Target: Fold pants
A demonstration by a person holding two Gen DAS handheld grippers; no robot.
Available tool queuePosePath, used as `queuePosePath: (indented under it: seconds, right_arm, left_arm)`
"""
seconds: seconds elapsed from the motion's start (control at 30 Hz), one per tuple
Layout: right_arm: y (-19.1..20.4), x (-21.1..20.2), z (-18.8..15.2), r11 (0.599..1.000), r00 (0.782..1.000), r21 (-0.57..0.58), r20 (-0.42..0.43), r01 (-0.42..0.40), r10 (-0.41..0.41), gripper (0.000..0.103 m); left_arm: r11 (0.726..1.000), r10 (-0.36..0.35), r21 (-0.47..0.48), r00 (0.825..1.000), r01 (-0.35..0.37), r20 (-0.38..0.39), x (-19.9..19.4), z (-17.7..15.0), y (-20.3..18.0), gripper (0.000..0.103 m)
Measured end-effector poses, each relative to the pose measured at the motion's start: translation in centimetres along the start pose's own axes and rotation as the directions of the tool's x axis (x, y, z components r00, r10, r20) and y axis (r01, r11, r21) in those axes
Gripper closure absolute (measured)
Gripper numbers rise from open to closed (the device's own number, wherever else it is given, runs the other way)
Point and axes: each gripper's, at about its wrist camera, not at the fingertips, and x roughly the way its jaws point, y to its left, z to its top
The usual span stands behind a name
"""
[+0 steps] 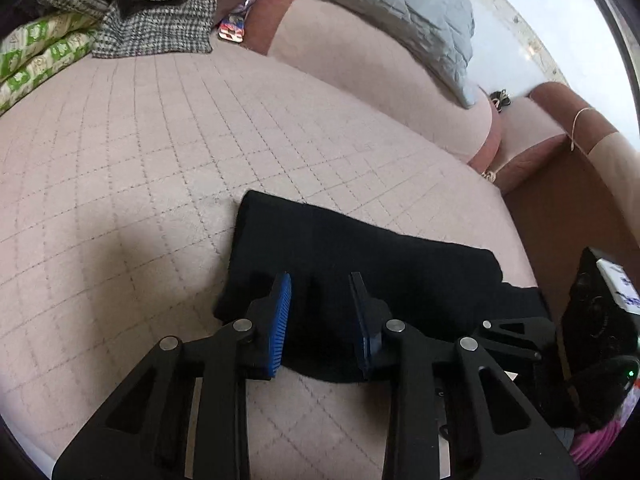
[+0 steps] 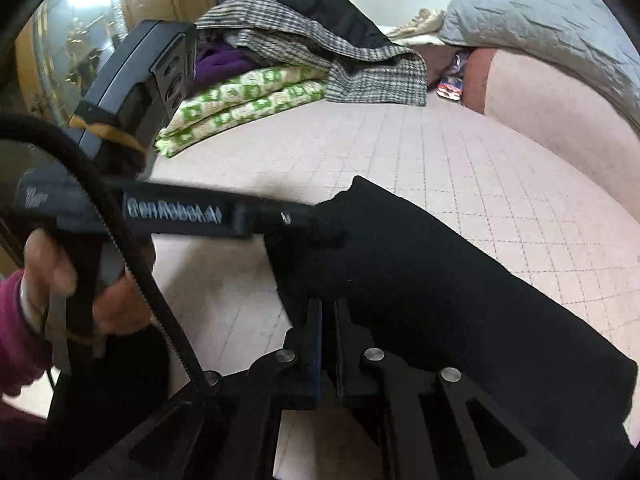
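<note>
On the quilted pink bed [image 1: 160, 152] the black pants [image 1: 360, 248] lie folded, well short of the grey pillow [image 1: 380, 4]; soft and limp, probably light, best pinched at a folded edge; left tool [image 1: 320, 312] spread above them, gripping nothing; right tool [image 2: 328, 344] pressed together, cloth hard to tell.

Under my left gripper [image 1: 320, 292], matt black plastic with ribbed blue rubber pads [image 1: 280, 320], lie soft matt black cloth pants [image 1: 360, 248] on a quilted pink cover [image 1: 140, 160].

Black hand-held gripper [image 1: 320, 292] with blue ribbed pads [image 1: 280, 320], silver pivot screws, magenta sleeve [image 2: 16, 332].
</note>
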Motion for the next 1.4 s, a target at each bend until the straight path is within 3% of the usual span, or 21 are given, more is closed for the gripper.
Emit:
queuePosePath:
  seconds: [0.07,0.17,0.27,0.3,0.37,0.47,0.53,0.77,0.83,1.0,1.1,1.2,1.33,1.4]
  right_arm:
    - [0.2,-0.2,-0.6,1.0,1.0,0.011,-0.006,-0.024,0.024,0.098]
    - [-0.8,1.5,-1.2,0.998,1.0,0.057,-0.017,0.021,-0.02,0.098]
    - [-1.0,1.8,-1.3,0.995,0.999,0.095,-0.032,0.014,-0.012,0.096]
    - [-1.0,1.1,-1.3,0.995,1.0,0.102,-0.029,0.014,-0.011,0.092]
    - [-1.3,-1.0,-1.6,0.994,0.999,0.106,-0.021,0.041,-0.039,0.073]
    - [-3.3,-6.4,-3.3,0.977,0.994,0.186,0.027,0.103,-0.11,0.068]
    - [-5.9,-9.7,-4.9,0.947,0.987,0.285,0.015,0.151,-0.162,0.062]
    - [-15.6,-18.8,-11.5,0.773,0.92,0.505,-0.144,0.385,-0.364,0.06]
    - [-17.4,-21.7,-13.1,0.741,0.899,0.517,-0.162,0.429,-0.407,0.06]
    - [-21.3,-26.5,-17.5,0.652,0.814,0.5,-0.235,0.57,-0.531,0.058]
    - [-23.2,-27.2,-19.8,0.6,0.785,0.529,-0.25,0.601,-0.567,0.058]
    - [-24.6,-26.7,-20.8,0.595,0.79,0.55,-0.228,0.586,-0.569,0.058]
    - [-26.0,-26.0,-21.7,0.631,0.806,0.534,-0.183,0.562,-0.563,0.058]
    - [-26.4,-24.7,-21.4,0.646,0.824,0.539,-0.183,0.54,-0.536,0.072]
  left_arm:
    - [1.0,0.004,-0.009,1.0,-0.004,-0.003,-0.3,-0.4,0.2,0.076]
    - [0.997,0.076,0.006,0.997,-0.076,0.0,-0.2,-0.7,0.3,0.076]
    - [0.998,0.069,-0.006,0.998,-0.069,0.003,-0.7,-0.6,-0.1,0.076]
    - [0.998,0.067,0.001,0.998,-0.068,0.018,-1.1,-0.5,-0.7,0.076]
    - [0.998,0.066,0.018,0.997,-0.067,0.035,-1.4,-0.2,-1.7,0.075]
    - [0.997,0.037,0.069,0.999,-0.039,0.024,-1.0,-0.4,-4.2,0.075]
    - [0.995,0.016,0.101,1.0,-0.016,-0.001,0.0,-0.7,-6.1,0.075]
    - [0.983,-0.036,0.174,0.992,0.057,-0.121,4.9,-2.2,-13.1,0.075]
    - [0.974,-0.042,0.213,0.988,0.073,-0.147,6.0,-2.5,-15.0,0.075]
    - [0.948,-0.034,0.307,0.984,0.087,-0.174,8.3,-2.9,-19.1,0.075]
    - [0.94,-0.028,0.33,0.981,0.091,-0.191,9.8,-2.8,-20.6,0.075]
    - [0.941,-0.022,0.327,0.978,0.09,-0.206,11.0,-2.7,-21.0,0.075]
    - [0.95,-0.01,0.301,0.977,0.077,-0.215,11.9,-2.5,-20.8,0.075]
    - [0.955,-0.013,0.285,0.976,0.077,-0.219,12.3,-2.5,-21.0,0.075]
